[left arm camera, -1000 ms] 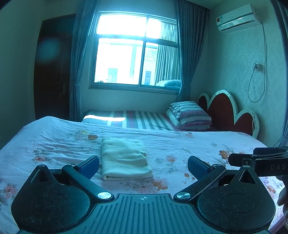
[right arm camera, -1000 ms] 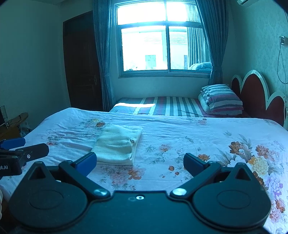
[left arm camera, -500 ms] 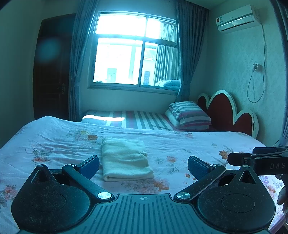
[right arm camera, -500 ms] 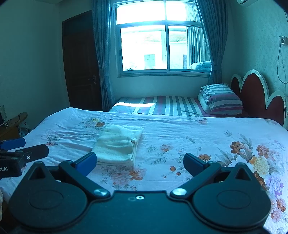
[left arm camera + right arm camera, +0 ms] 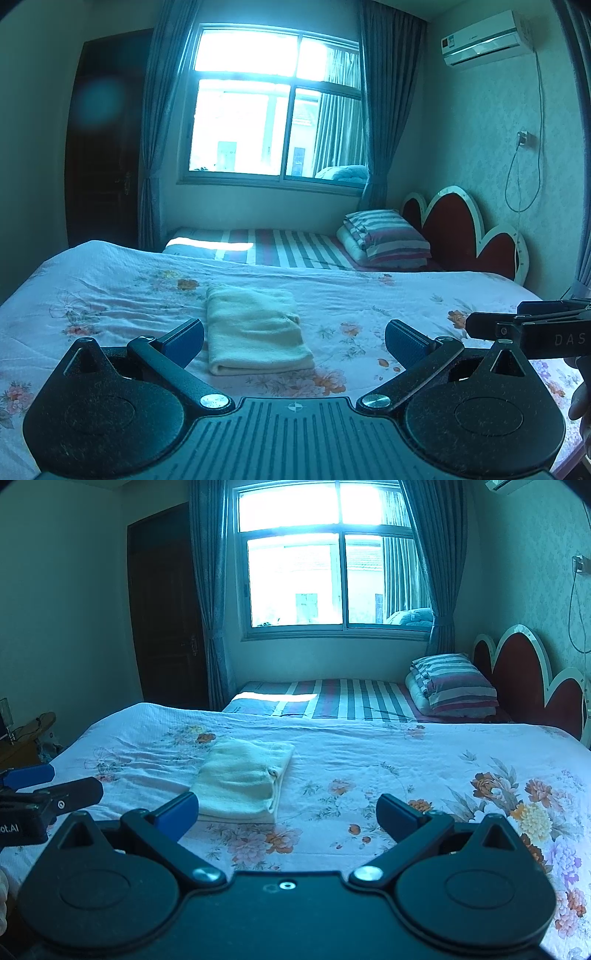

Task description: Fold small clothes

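Observation:
A pale cream cloth (image 5: 255, 326) lies folded into a neat rectangle on the floral bedsheet (image 5: 110, 291); the right wrist view shows the same cloth (image 5: 243, 781). My left gripper (image 5: 293, 339) is open, held above the bed's near edge just short of the cloth, with nothing between its blue pads. My right gripper (image 5: 284, 812) is open too, empty, a little to the right of the cloth. Each gripper shows in the other's view: the right gripper (image 5: 491, 325) at the right edge, the left gripper (image 5: 51, 786) at the left edge.
A striped mattress (image 5: 351, 699) with a stack of striped bedding (image 5: 454, 685) lies beyond the floral bed under the window (image 5: 273, 107). A red scalloped headboard (image 5: 461, 232) stands on the right, a dark door (image 5: 166, 605) on the left. A finger (image 5: 580, 400) shows at the right edge.
Both views have risen very slightly; the cloth sits a touch lower in frame. The cloth itself has not moved and both grippers stay open.

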